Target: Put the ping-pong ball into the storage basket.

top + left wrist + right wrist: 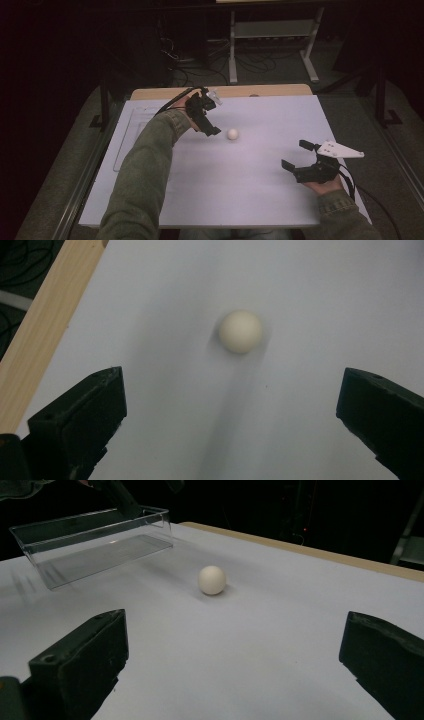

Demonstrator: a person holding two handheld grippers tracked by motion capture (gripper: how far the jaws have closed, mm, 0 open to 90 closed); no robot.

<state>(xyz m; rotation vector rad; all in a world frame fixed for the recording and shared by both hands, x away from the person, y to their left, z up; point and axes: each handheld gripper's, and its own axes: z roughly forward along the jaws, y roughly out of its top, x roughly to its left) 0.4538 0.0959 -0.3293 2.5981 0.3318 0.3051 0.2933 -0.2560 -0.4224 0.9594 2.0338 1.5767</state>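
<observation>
Left claw (210, 120) spread above white ball (232, 134), right claw (296, 156) spread — level, well apart.

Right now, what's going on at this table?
A person holds a claw in each hand over a white table. The left claw hangs open just beside a small white ball lying loose on the table, not touching it. The right claw waits open near the table's right side, holding nothing. A clear tray sits at the far left.

A white ball (232, 134) lies on the white table (260, 190) near a clear tray (95, 542).
</observation>
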